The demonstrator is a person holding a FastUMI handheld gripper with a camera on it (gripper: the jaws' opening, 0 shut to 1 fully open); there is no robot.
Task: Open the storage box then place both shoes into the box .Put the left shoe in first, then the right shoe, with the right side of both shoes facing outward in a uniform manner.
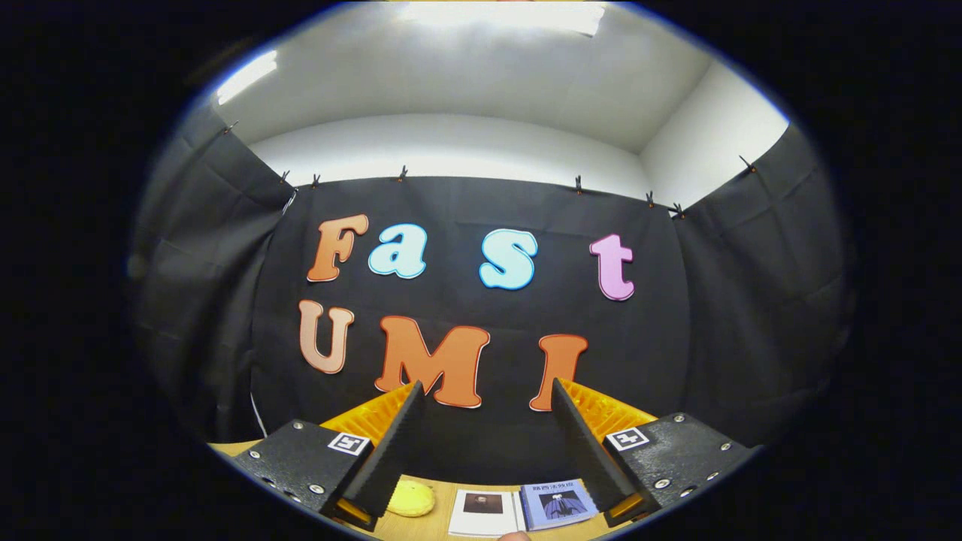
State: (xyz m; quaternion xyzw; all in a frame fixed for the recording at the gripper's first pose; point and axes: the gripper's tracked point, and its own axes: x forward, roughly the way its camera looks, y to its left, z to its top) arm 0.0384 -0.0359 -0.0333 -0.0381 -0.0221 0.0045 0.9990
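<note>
Above the table [428, 522], tongs [485, 394] apart, empty.

Booklets [518, 509] lie on table [421, 526] between spread tool [485, 394] fingers.

Gripper [487, 394]: held level, aimed forward.
Fingers [391, 443]: spread wide apart, nothing between them.
</note>
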